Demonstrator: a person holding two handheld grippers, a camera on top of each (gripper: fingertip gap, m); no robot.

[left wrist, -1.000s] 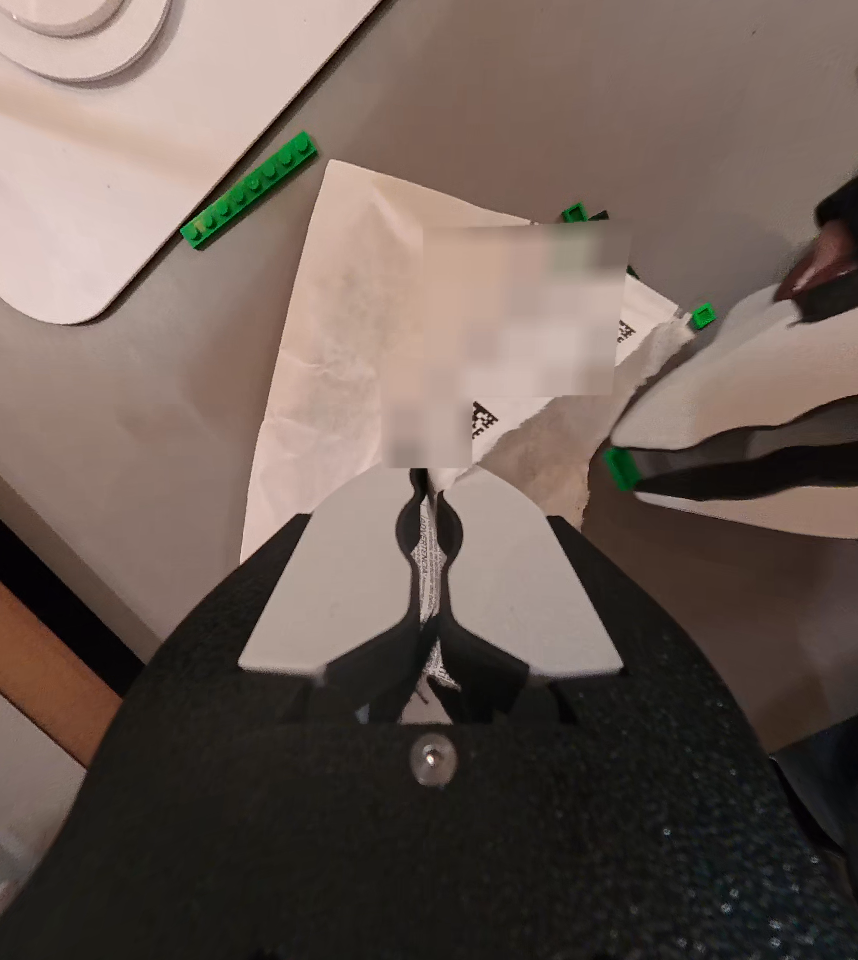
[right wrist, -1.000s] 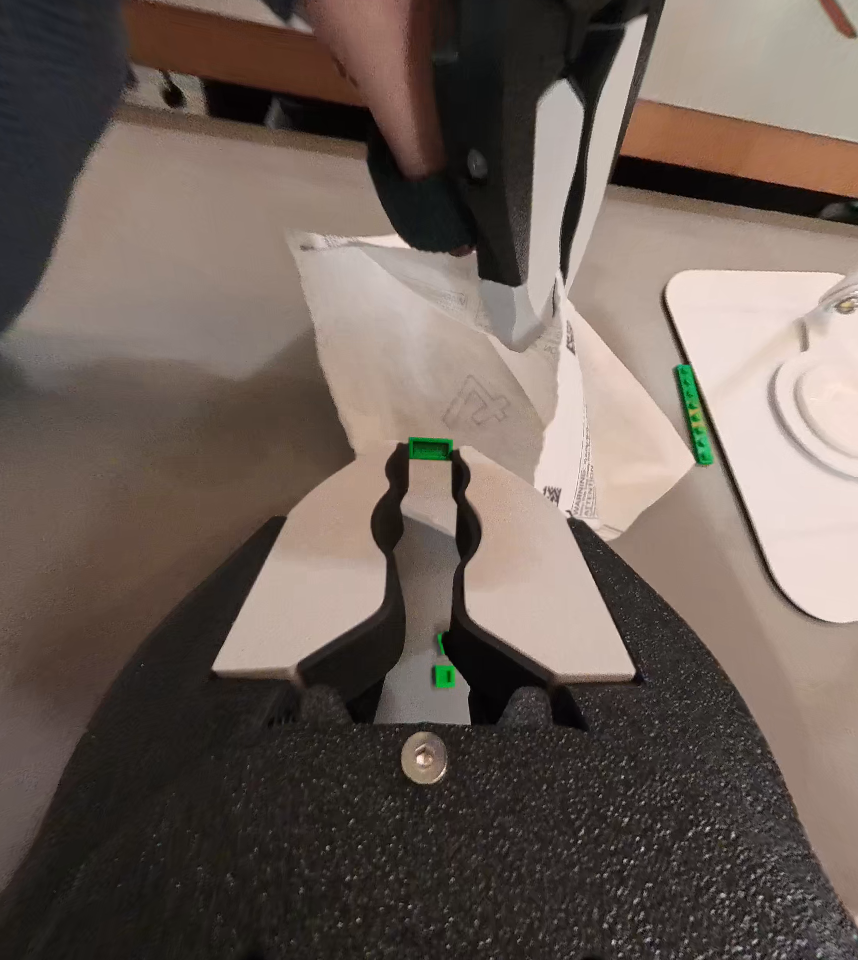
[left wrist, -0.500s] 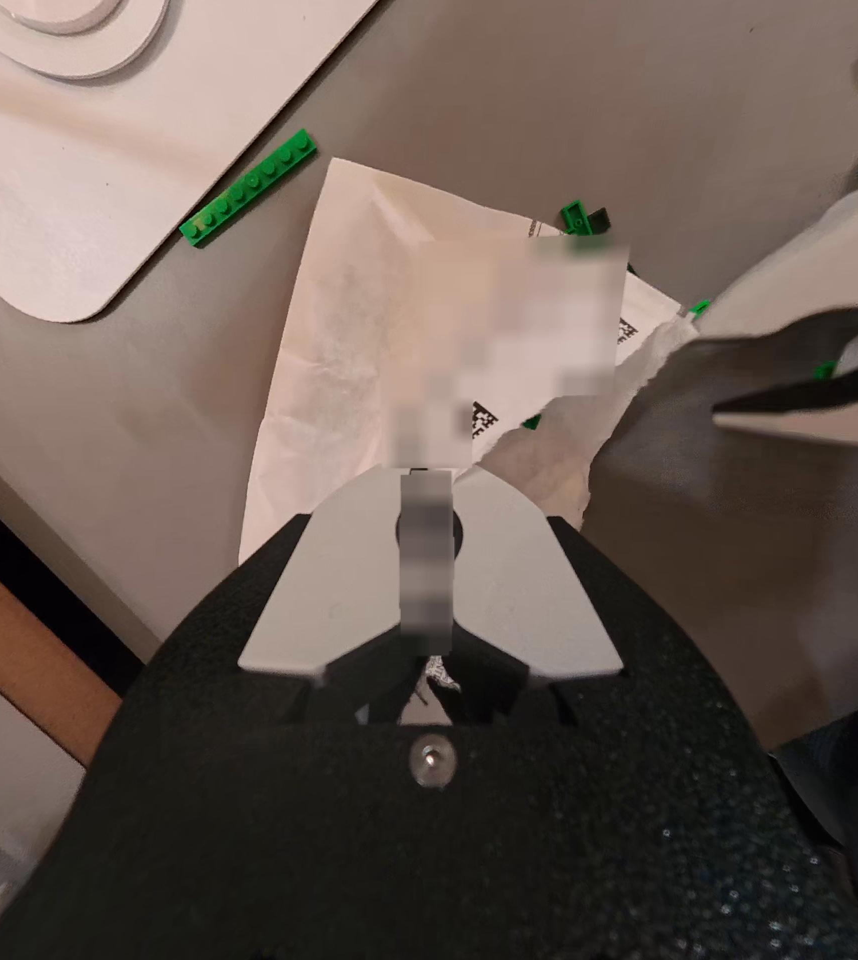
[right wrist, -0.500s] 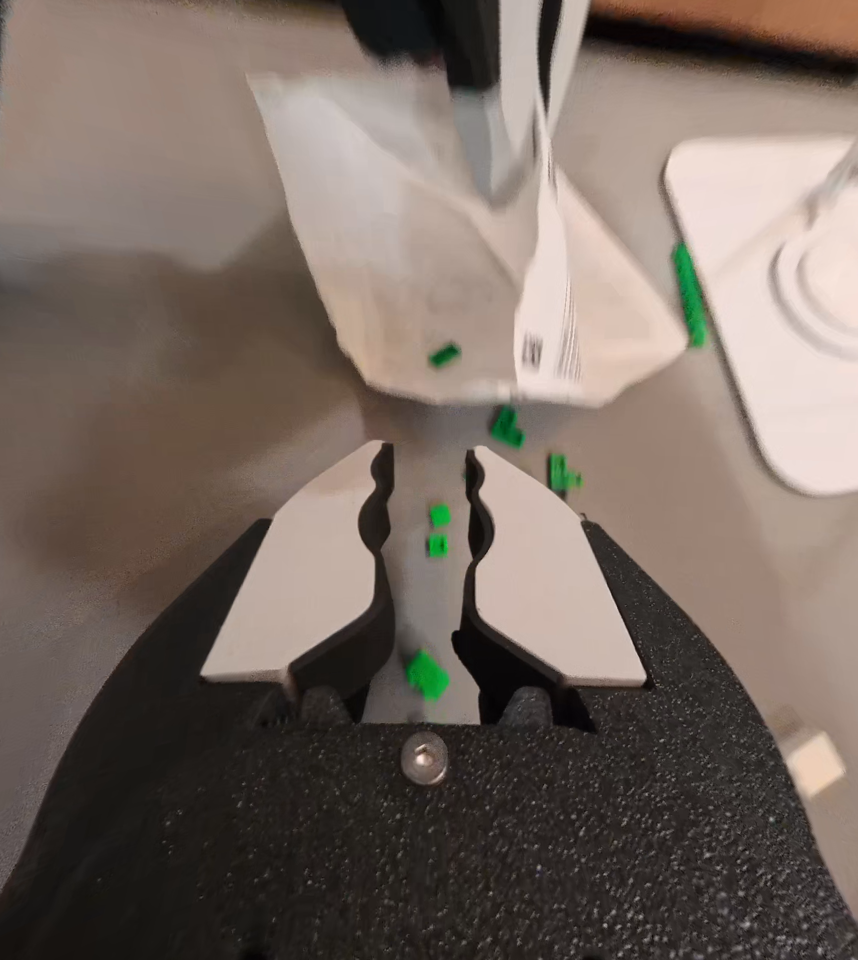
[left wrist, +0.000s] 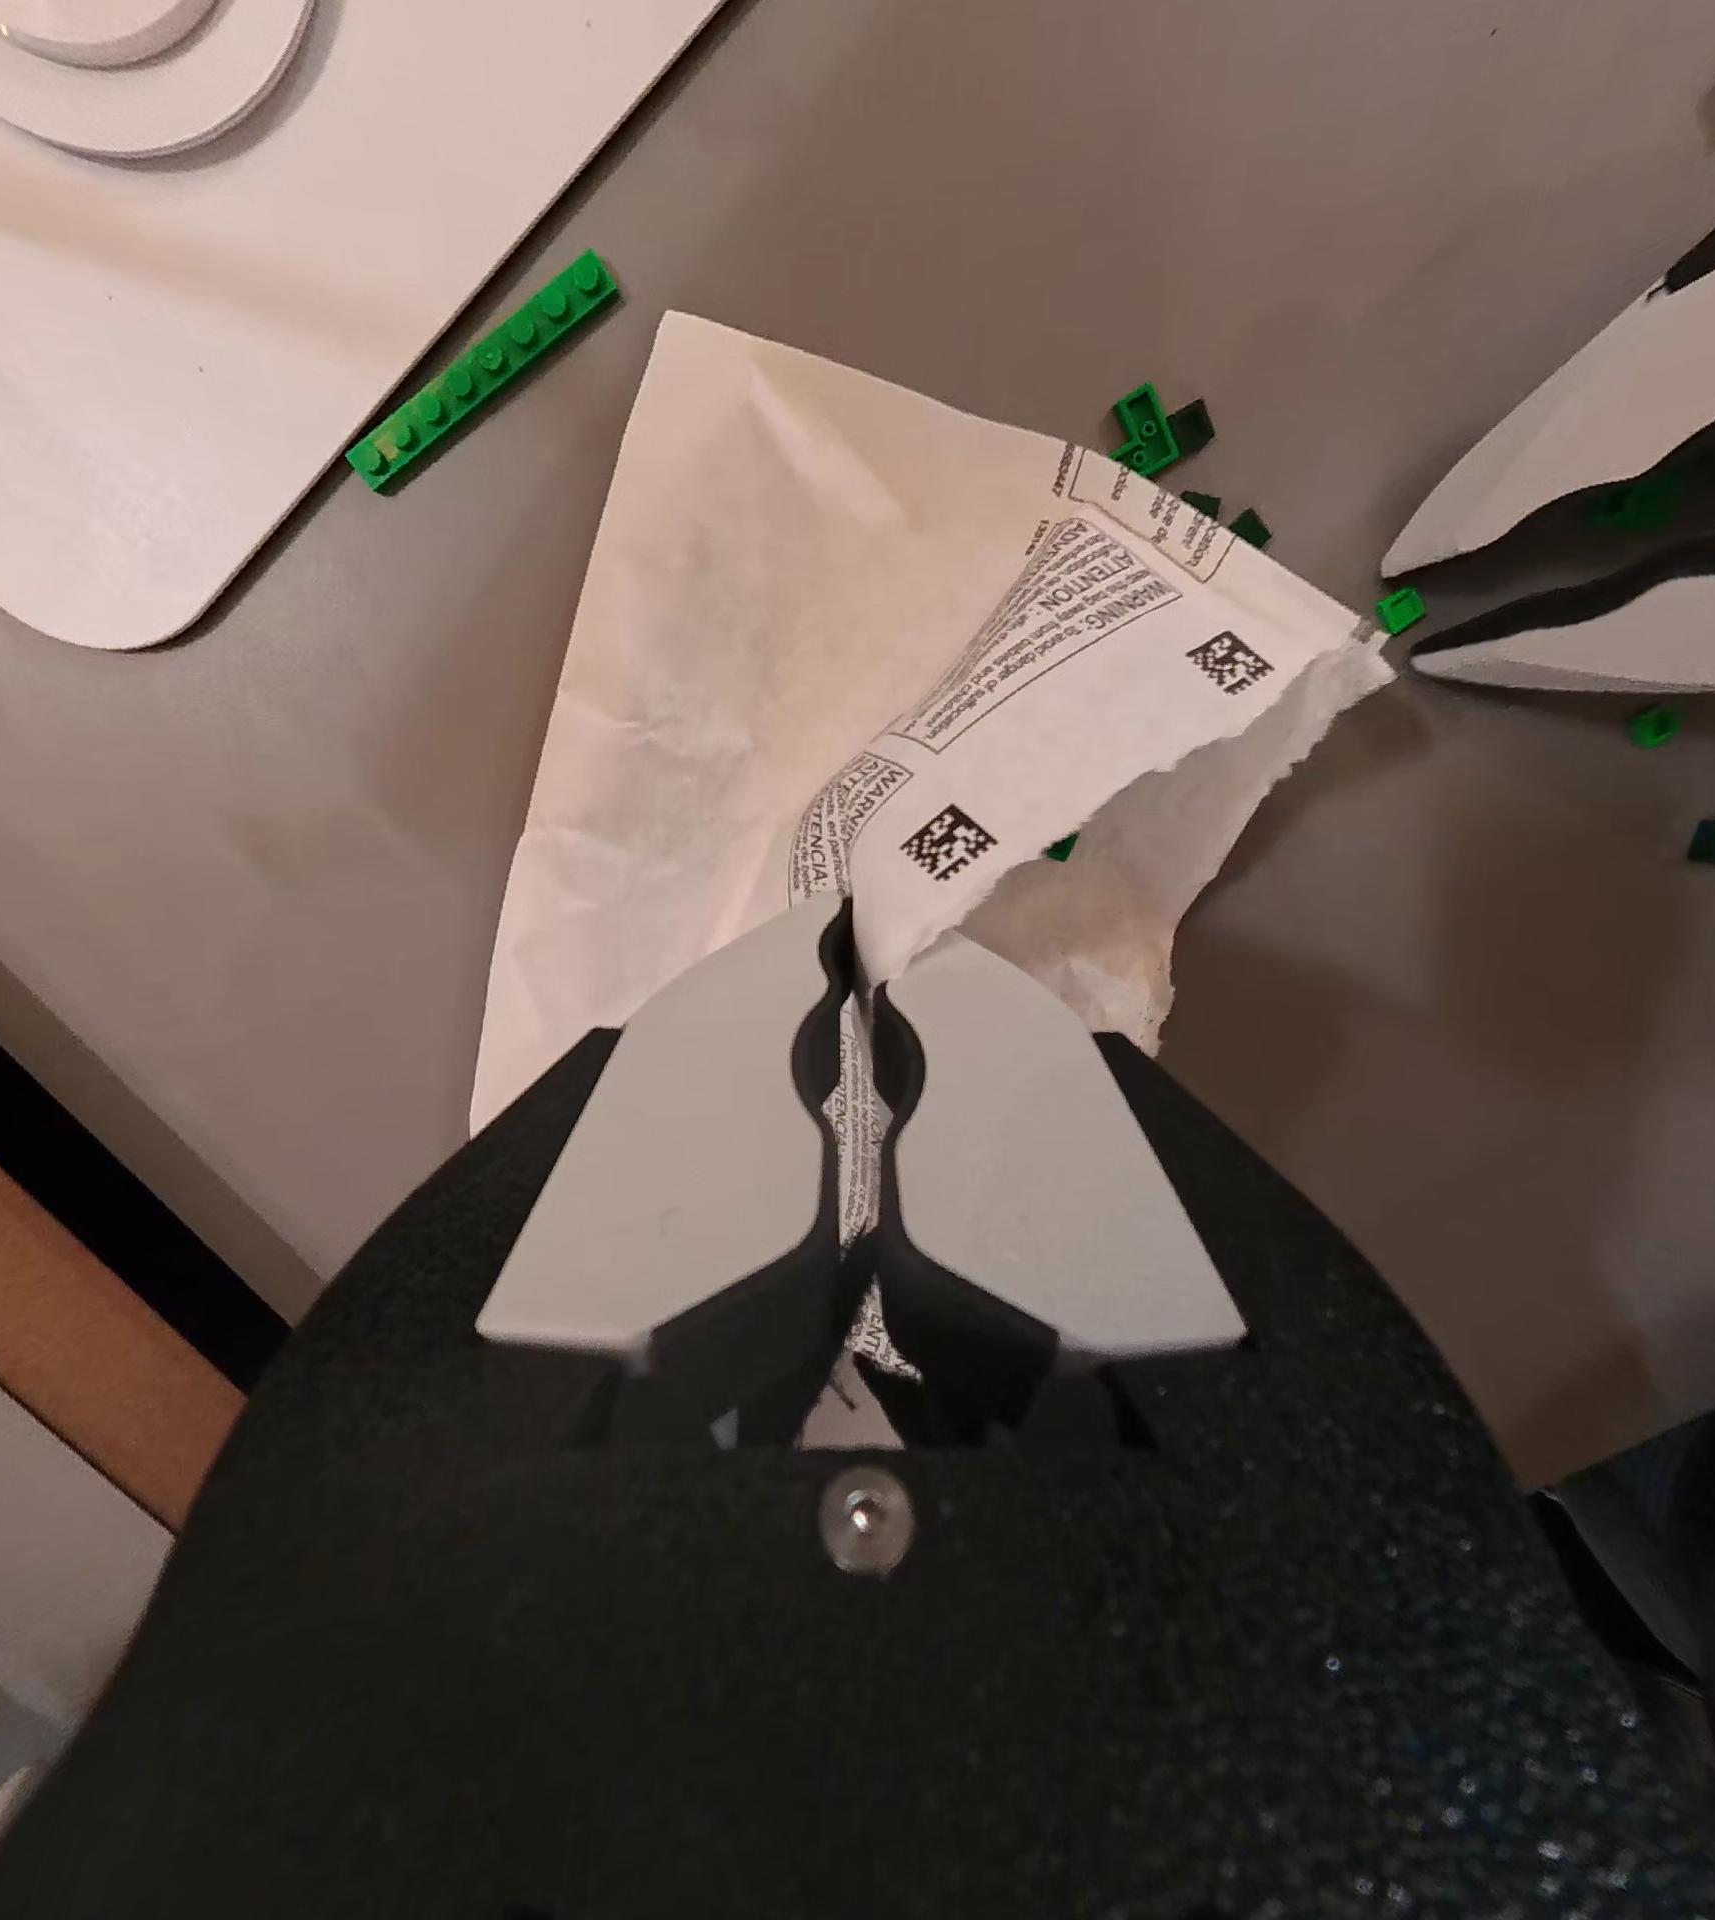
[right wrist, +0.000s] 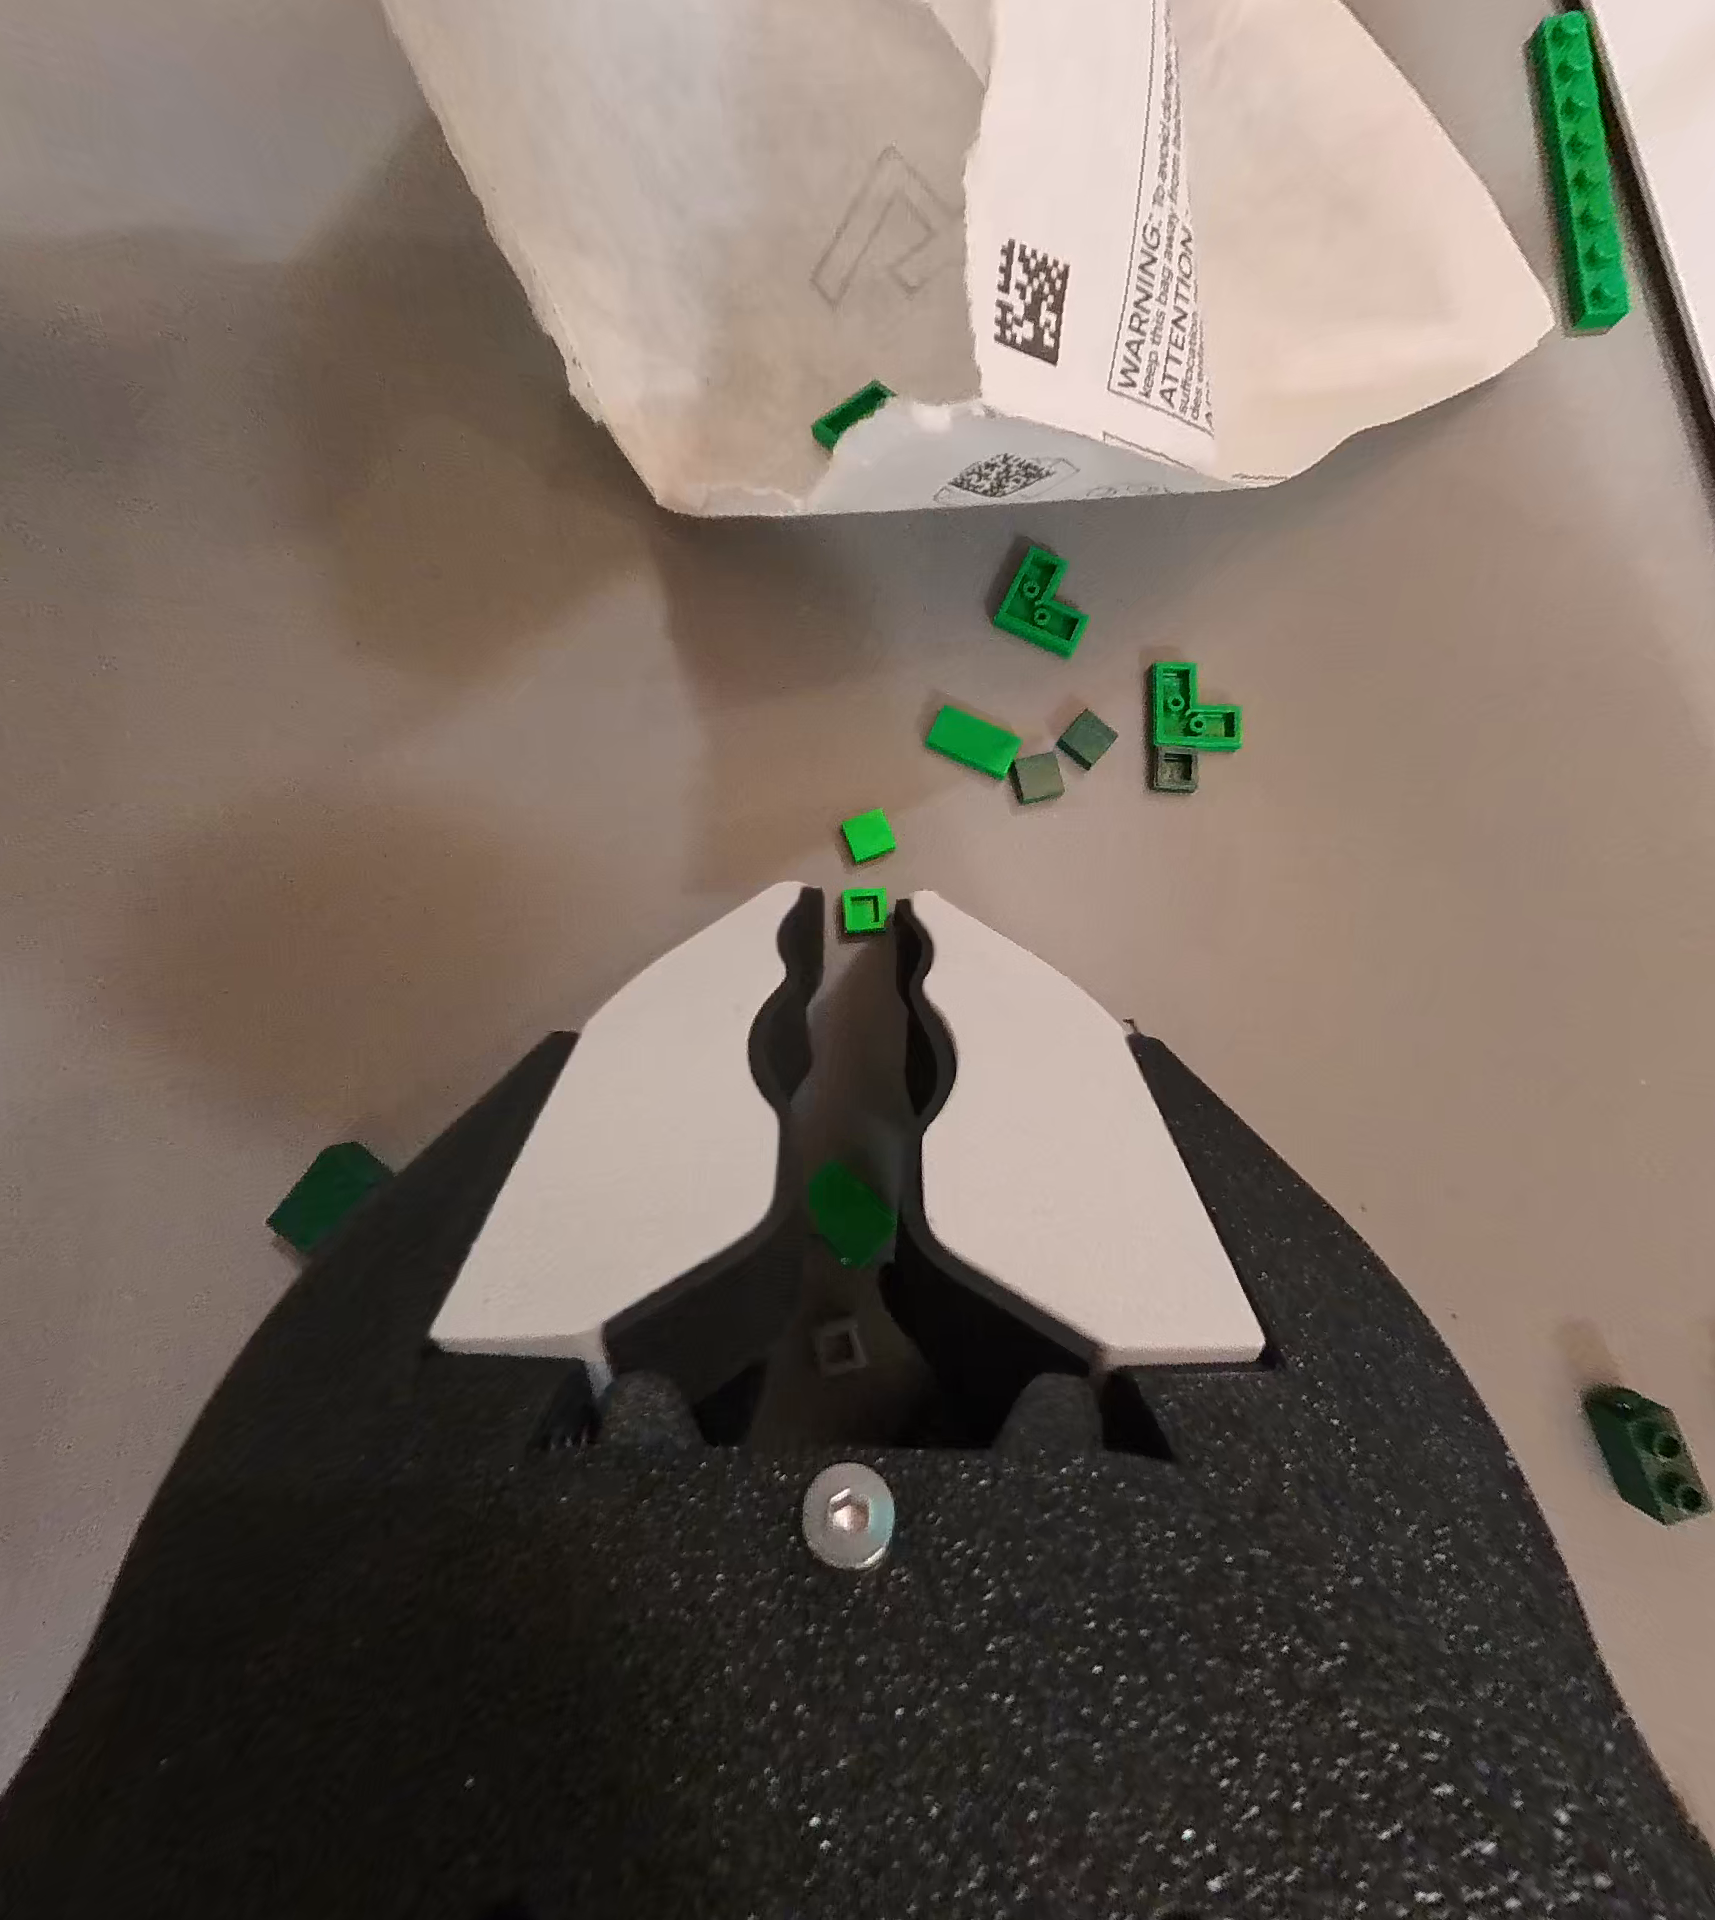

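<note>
Left hand-held gripper (left wrist: 858,940): jaws pinched tight on the torn upper edge of a white paper bag (left wrist: 780,623), the same clamp as a second ago. The bag bears black printed warning panels and two square matrix codes; wording not transcribed, no brand mark made out. It hangs with its torn mouth down toward the grey table (left wrist: 936,208); in the right wrist view the bag (right wrist: 728,208) fills the far centre, with a faint outlined mark on its plain face and a small green piece (right wrist: 851,410) at its open mouth. Right hand-held gripper (right wrist: 863,899): jaws narrowly apart, holding nothing, a small square green tile (right wrist: 863,912) lying on the table between its tips; a second ago a green piece sat gripped at those tips close against the bag, and the gripper now lies back from the bag. Loose green pieces now on the table between bag and gripper: two L-shaped plates (right wrist: 1038,603), a flat rectangular tile (right wrist: 972,742), several small square tiles. Long green studded plate (left wrist: 482,387): far left beside a white base plate (left wrist: 105,364), unchanged. Dark green brick (right wrist: 1646,1467): near right.
</note>
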